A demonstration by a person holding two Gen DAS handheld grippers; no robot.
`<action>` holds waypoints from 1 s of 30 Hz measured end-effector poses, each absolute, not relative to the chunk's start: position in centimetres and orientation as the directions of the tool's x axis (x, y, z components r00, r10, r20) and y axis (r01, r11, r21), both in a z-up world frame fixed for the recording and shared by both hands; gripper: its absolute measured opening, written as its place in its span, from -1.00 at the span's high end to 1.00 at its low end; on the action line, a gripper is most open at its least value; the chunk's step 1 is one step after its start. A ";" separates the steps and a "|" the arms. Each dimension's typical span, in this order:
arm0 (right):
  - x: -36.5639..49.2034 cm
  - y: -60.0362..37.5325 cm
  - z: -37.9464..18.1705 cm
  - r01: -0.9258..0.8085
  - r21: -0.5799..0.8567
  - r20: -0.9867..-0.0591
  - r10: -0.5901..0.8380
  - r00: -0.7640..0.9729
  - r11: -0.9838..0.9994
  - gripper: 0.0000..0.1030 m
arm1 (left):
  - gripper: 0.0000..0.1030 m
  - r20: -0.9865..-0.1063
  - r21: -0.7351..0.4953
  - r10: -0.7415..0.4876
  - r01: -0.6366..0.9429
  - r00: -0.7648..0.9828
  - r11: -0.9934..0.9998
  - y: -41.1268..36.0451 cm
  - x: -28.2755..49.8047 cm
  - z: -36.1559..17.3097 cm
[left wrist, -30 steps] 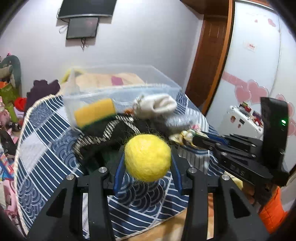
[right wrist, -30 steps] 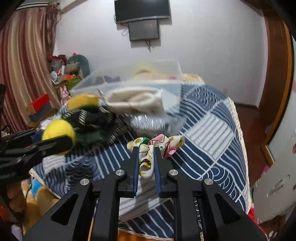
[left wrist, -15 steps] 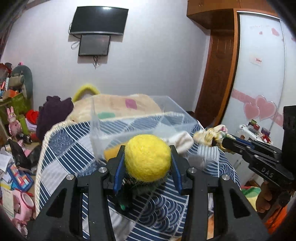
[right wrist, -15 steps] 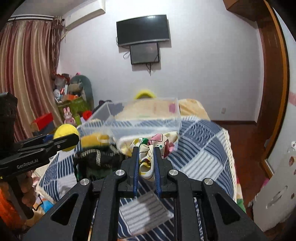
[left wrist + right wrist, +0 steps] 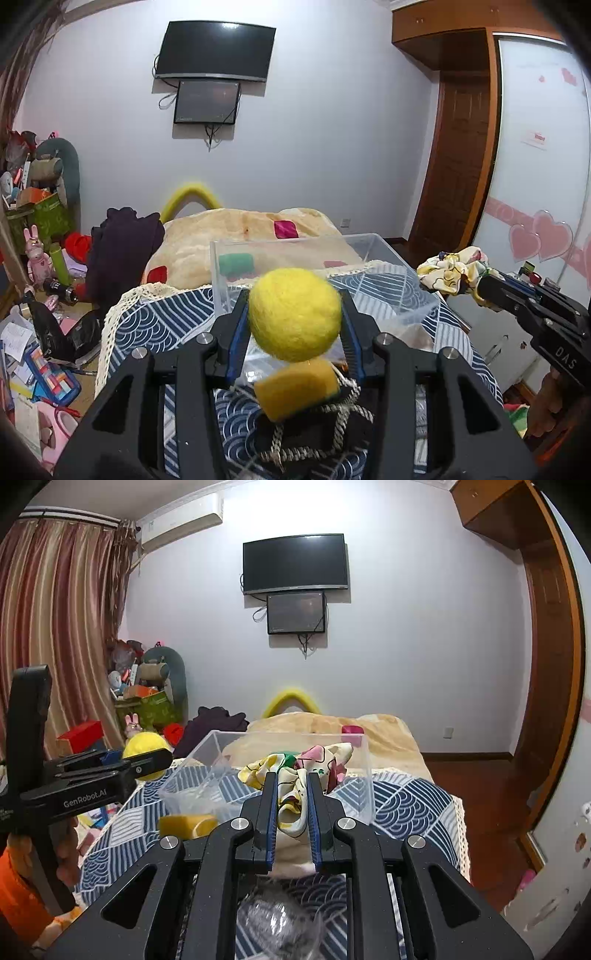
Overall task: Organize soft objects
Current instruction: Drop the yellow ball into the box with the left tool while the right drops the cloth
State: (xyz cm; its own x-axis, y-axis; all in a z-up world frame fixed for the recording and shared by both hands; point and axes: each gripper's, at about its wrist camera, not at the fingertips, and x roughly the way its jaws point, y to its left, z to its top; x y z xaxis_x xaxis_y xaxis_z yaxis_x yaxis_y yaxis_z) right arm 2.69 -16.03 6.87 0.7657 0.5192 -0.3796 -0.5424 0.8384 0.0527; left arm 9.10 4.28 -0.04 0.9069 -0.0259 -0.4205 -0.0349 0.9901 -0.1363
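My left gripper (image 5: 294, 314) is shut on a yellow felt ball (image 5: 294, 314) and holds it up in front of the clear plastic bin (image 5: 406, 273). My right gripper (image 5: 291, 794) is shut on a floral scrunchie (image 5: 295, 771) and holds it in front of the bin (image 5: 365, 775). The scrunchie also shows at the right of the left wrist view (image 5: 452, 269). A yellow sponge (image 5: 295, 387) lies on a black patterned cloth (image 5: 314, 432) below the ball. The ball also shows in the right wrist view (image 5: 144, 746).
The bin stands on a blue and white patterned cloth (image 5: 155, 325). A crumpled clear plastic piece (image 5: 277, 926) lies under the right gripper. A bed with a beige blanket (image 5: 236, 229) is behind. Toys and clutter (image 5: 33, 332) cover the floor at left. A wardrobe (image 5: 539, 184) stands at right.
Both grippers have risen and tilted up with their objects; the bin and table now sit lower in both views, and the sponge and cloth lie below the ball.
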 end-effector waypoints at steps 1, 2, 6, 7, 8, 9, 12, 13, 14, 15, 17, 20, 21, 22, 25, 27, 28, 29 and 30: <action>3.1 -15.8 6.8 -0.541 0.050 -0.385 0.516 0.765 0.840 0.74 | 0.15 -0.430 -0.141 -0.028 -0.037 0.903 0.989 4.5 9.8 -0.1; 3.5 -15.5 6.7 -0.540 0.048 -0.391 0.514 0.764 0.840 0.74 | 0.15 -0.438 -0.144 -0.030 -0.037 0.899 0.989 4.7 10.4 -0.3; 5.1 -14.6 6.2 -0.532 0.039 -0.416 0.498 0.761 0.846 0.74 | 0.15 -0.484 -0.130 -0.041 -0.025 0.874 0.991 4.7 13.0 -0.9; 5.9 -14.2 6.0 -0.533 0.040 -0.429 0.496 0.755 0.845 0.74 | 0.15 -0.495 -0.119 -0.038 -0.024 0.868 0.993 4.8 13.7 -1.2; 6.1 -14.1 5.7 -0.533 0.043 -0.436 0.496 0.751 0.845 0.74 | 0.15 -0.504 -0.112 -0.036 -0.024 0.863 0.993 4.6 14.2 -1.4; 6.7 -13.9 5.5 -0.533 0.049 -0.449 0.495 0.744 0.845 0.74 | 0.15 -0.520 -0.106 -0.038 -0.021 0.853 0.994 4.6 14.9 -1.6; 8.7 -13.1 4.3 -0.534 0.051 -0.498 0.485 0.719 0.844 0.74 | 0.15 -0.561 -0.095 -0.041 -0.016 0.827 0.995 4.6 16.6 -2.5; 9.5 -12.8 3.8 -0.531 0.048 -0.521 0.475 0.709 0.846 0.74 | 0.15 -0.575 -0.095 -0.045 -0.012 0.817 0.995 4.6 17.2 -2.8; 10.1 -12.7 3.4 -0.531 0.049 -0.540 0.469 0.699 0.846 0.74 | 0.15 -0.586 -0.096 -0.048 -0.011 0.809 0.995 4.7 17.6 -3.0; 10.7 -12.6 3.0 -0.529 0.054 -0.557 0.465 0.688 0.847 0.74 | 0.15 -0.593 -0.098 -0.050 -0.011 0.804 0.995 4.8 17.9 -3.2; 11.7 -12.5 2.3 -0.528 0.074 -0.589 0.464 0.661 0.846 0.74 | 0.15 -0.606 -0.096 -0.054 -0.005 0.793 0.995 4.8 18.5 -3.5; 11.9 -12.6 1.8 -0.525 0.071 -0.610 0.454 0.650 0.848 0.65 | 0.14 -0.618 -0.085 -0.051 -0.002 0.785 0.996 4.7 19.1 -3.8; 11.9 -12.6 1.7 -0.529 0.069 -0.616 0.454 0.644 0.846 0.64 | 0.13 -0.622 -0.084 -0.052 -0.001 0.781 0.996 4.6 19.2 -3.9; 11.6 -12.6 1.6 -0.532 0.067 -0.621 0.453 0.640 0.844 0.55 | 0.09 -0.625 -0.089 -0.056 0.001 0.779 0.996 4.5 19.2 -4.0; 11.3 -12.6 1.8 -0.536 0.056 -0.618 0.451 0.644 0.842 0.36 | -0.08 -0.626 -0.098 -0.064 0.003 0.777 0.995 4.2 19.0 -3.8; 11.3 -12.5 2.0 -0.535 0.039 -0.613 0.443 0.655 0.844 0.27 | -0.12 -0.616 -0.091 -0.058 0.002 0.786 0.996 4.1 18.7 -3.5; 10.9 -12.6 2.2 -0.534 0.030 -0.605 0.441 0.663 0.845 0.19 | -0.17 -0.608 -0.083 -0.051 0.001 0.792 0.997 4.0 18.4 -3.2; 10.7 -12.7 2.4 -0.533 0.026 -0.600 0.440 0.668 0.846 0.14 | -0.21 -0.599 -0.079 -0.048 0.001 0.800 0.997 4.0 18.1 -2.9; 10.8 -12.8 2.6 -0.532 0.026 -0.595 0.441 0.672 0.847 0.04 | -0.31 -0.590 -0.077 -0.045 -0.001 0.806 0.997 4.1 17.8 -2.6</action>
State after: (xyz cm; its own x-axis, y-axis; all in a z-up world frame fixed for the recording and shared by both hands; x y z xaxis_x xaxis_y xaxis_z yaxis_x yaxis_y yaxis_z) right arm 10.78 -12.75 2.64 0.6724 0.4406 -0.5947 -0.5316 0.8466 0.0261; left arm 17.76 4.06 -2.57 0.8060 -0.0454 -0.5901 -0.0006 0.9970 -0.0775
